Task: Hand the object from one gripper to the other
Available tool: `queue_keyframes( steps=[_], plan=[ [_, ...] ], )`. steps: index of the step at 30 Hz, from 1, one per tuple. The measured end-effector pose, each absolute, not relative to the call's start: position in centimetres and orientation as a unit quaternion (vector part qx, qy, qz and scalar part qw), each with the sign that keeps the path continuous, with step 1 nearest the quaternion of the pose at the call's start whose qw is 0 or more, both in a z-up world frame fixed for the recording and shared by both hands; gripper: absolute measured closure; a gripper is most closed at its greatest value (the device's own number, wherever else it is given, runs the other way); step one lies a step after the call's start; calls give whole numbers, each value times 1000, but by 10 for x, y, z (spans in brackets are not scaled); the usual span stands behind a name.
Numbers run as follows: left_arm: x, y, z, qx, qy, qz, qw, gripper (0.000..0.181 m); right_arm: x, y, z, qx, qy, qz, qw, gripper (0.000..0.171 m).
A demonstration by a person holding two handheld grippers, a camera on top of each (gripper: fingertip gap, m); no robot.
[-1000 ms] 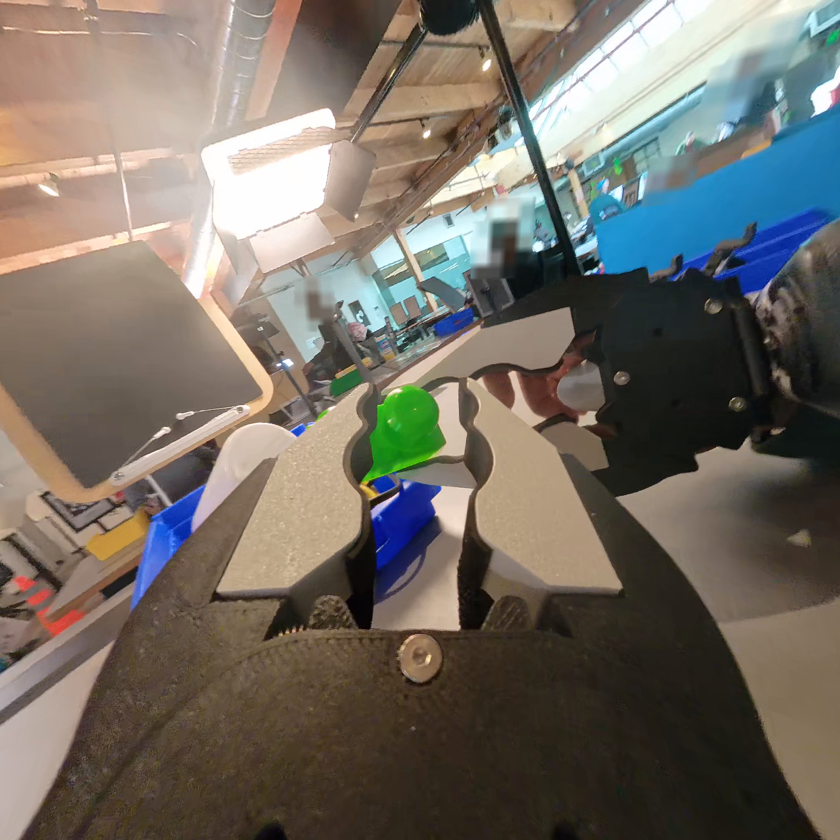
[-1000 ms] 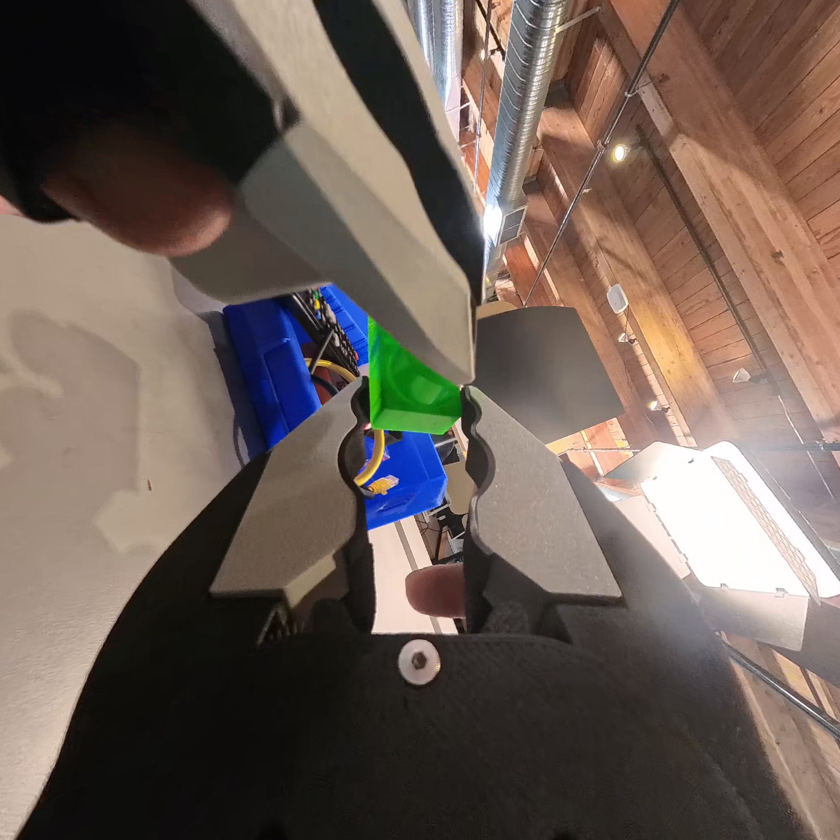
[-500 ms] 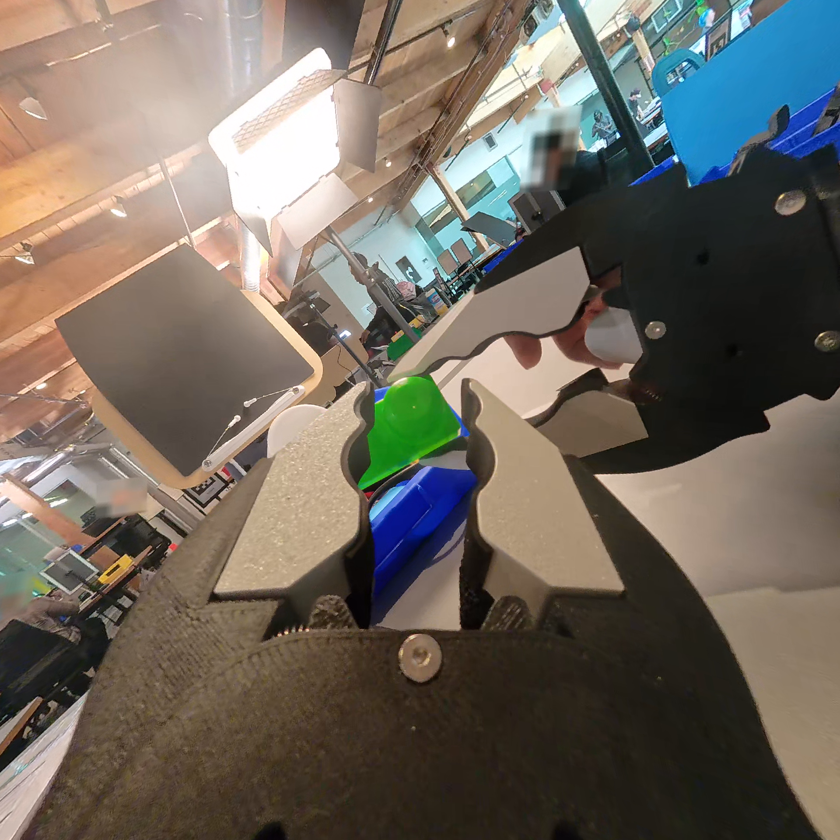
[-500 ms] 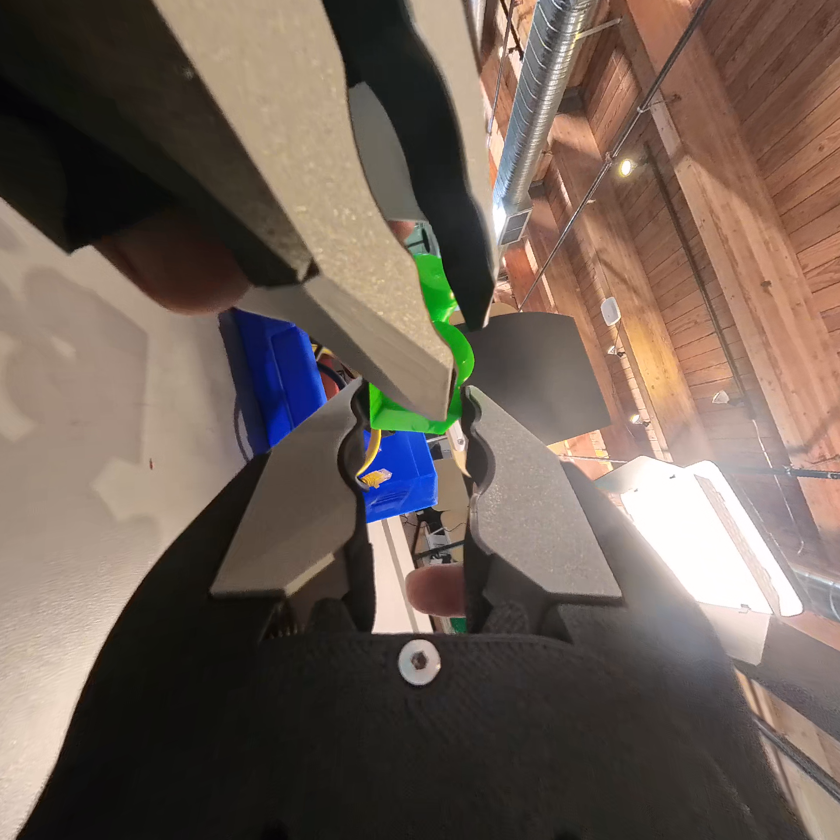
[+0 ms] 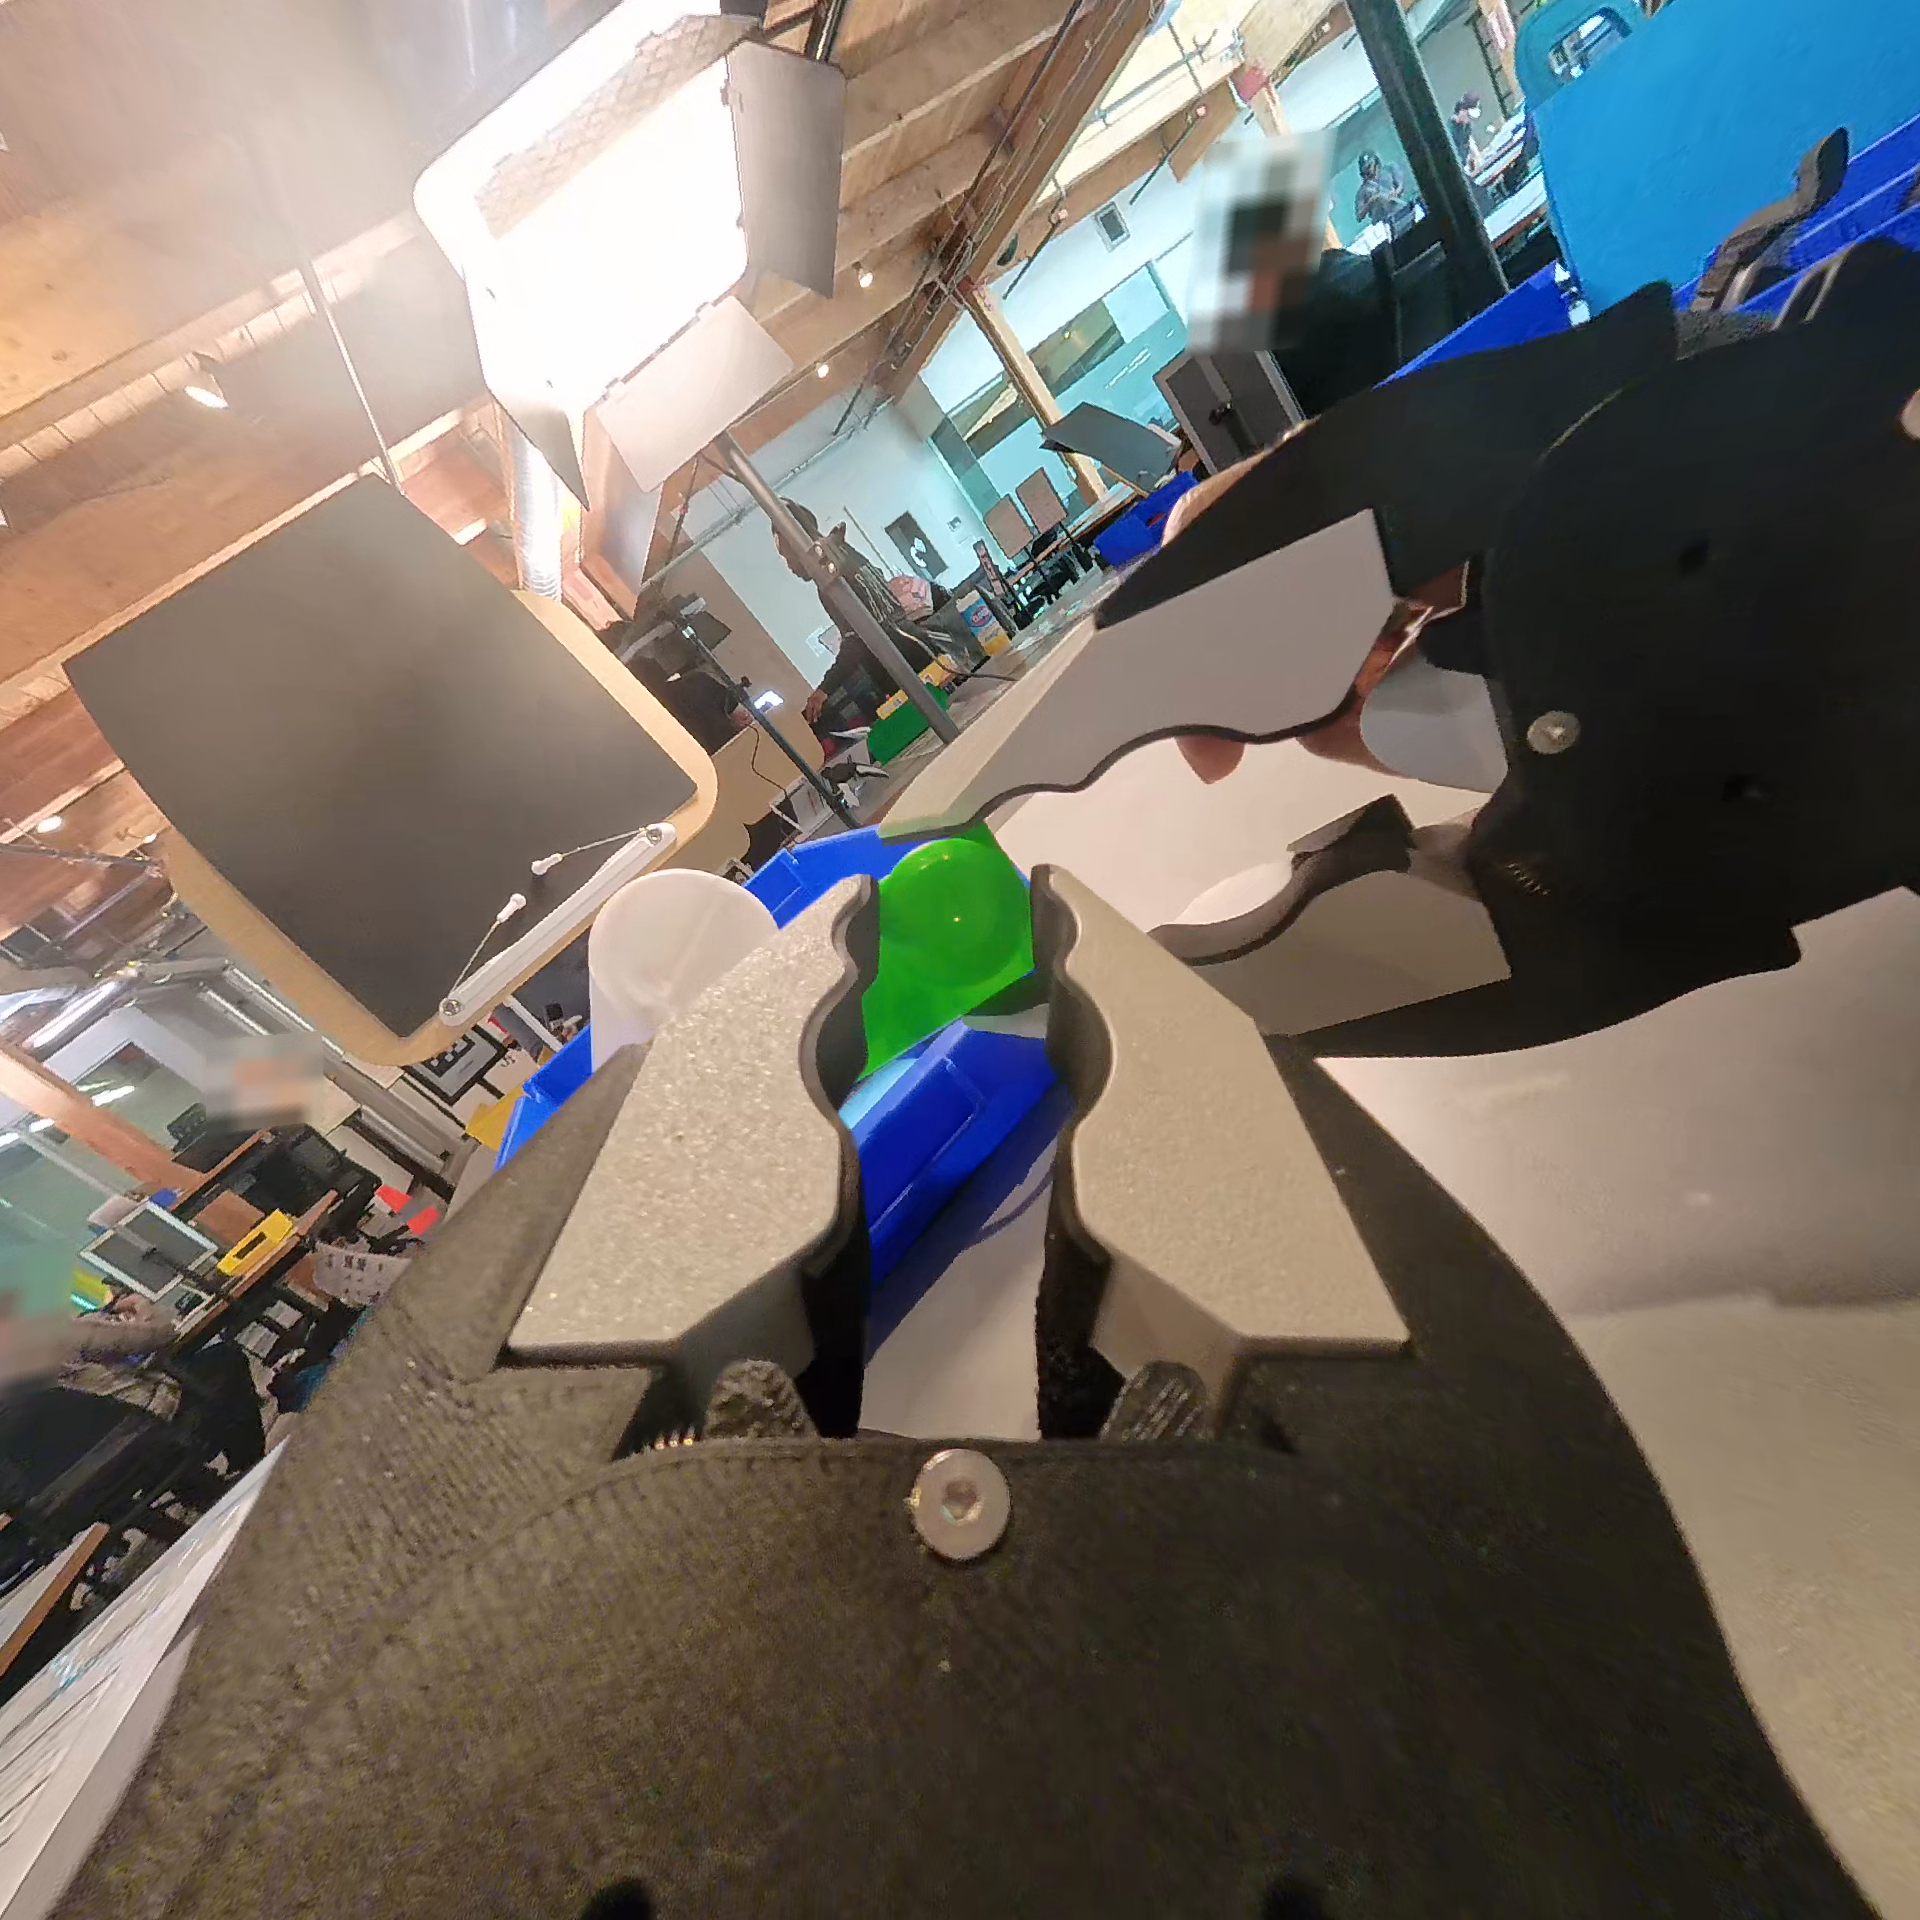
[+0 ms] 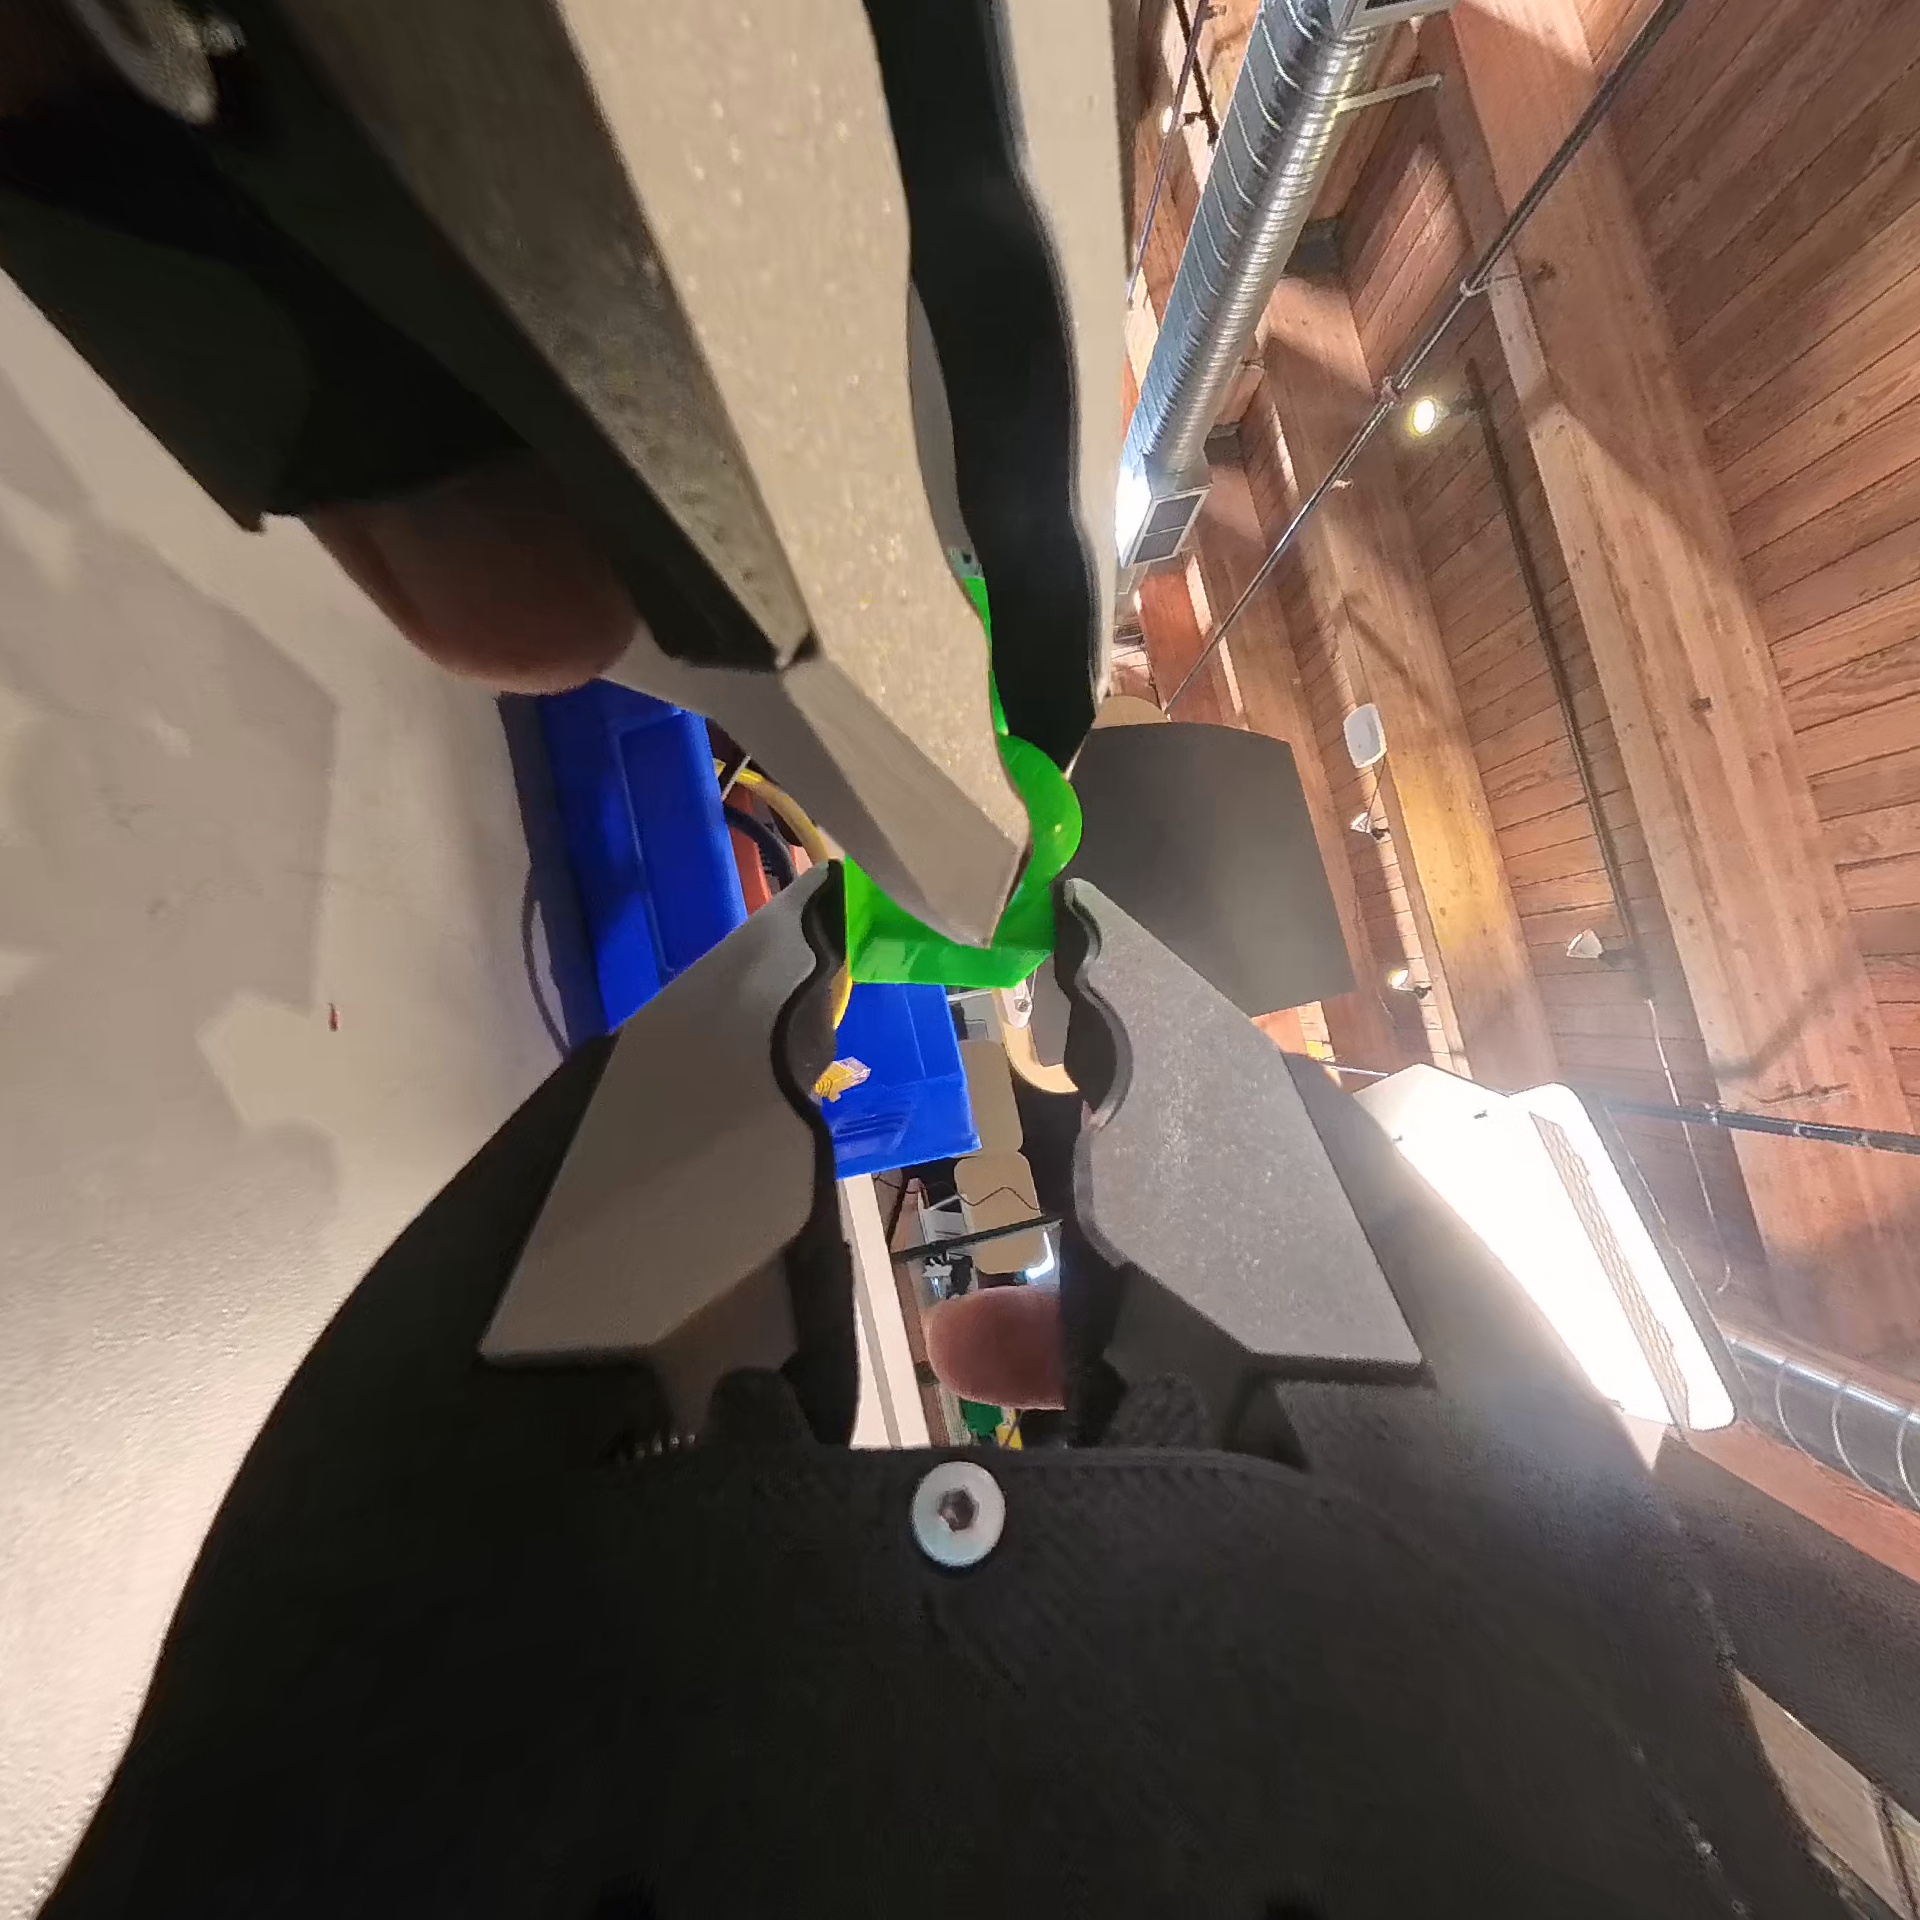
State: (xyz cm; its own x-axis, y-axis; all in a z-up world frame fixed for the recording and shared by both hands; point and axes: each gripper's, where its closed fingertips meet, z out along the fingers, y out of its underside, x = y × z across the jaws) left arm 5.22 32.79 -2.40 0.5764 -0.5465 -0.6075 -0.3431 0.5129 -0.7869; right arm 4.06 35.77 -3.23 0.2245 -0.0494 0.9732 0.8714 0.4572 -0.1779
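Note:
A bright green object [image 5: 951,935], a round knob on a flat base, is held in the air between both grippers. My left gripper [image 5: 951,883] is shut on the knob. In the right wrist view its grey fingers [image 6: 831,520] reach down from the top and hide much of the green object [image 6: 914,956]. My right gripper [image 6: 945,899] is shut on the base, and both its tips touch it. In the left wrist view it comes in from the right. Its upper finger [image 5: 1195,665] lies over the knob, and its lower fingertip is mostly hidden.
A white table [image 5: 1558,1143] lies below. A blue bin [image 5: 935,1132] with yellow cable [image 6: 831,1081] stands just beyond the grippers, next to a white cup-like thing [image 5: 665,945]. A bright light panel [image 5: 623,208], a black board [image 5: 364,748] and people stand behind. My left and right fingertips are right by each other. The white cup-like thing [image 5: 665,945] is about 15 cm from my right fingertips.
The two grippers have swung relative to each other around the green object. The right gripper now looms larger and higher in the left wrist view. More of the knob shows in the right wrist view.

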Motion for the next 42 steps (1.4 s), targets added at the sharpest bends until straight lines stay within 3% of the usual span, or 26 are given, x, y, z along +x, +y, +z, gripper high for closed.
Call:
queue_keyframes(
  steps=[8, 16, 28, 42],
  plan=[
    [48, 329, -21, -506, 438, -101, 736, 153, 41, 357, -31, -410, -511, -312, 688, 129],
    [25, 336, 2, -538, 333, -284, 721, 153, 44, 357, -22, -436, -481, -270, 711, 129],
    [14, 333, 17, -495, 181, -681, 508, 153, 22, 337, -21, -466, -490, -114, 728, 128],
    [13, 324, 24, -452, 165, -759, 439, 153, 17, 328, -20, -483, -491, -39, 724, 144]
  ],
)
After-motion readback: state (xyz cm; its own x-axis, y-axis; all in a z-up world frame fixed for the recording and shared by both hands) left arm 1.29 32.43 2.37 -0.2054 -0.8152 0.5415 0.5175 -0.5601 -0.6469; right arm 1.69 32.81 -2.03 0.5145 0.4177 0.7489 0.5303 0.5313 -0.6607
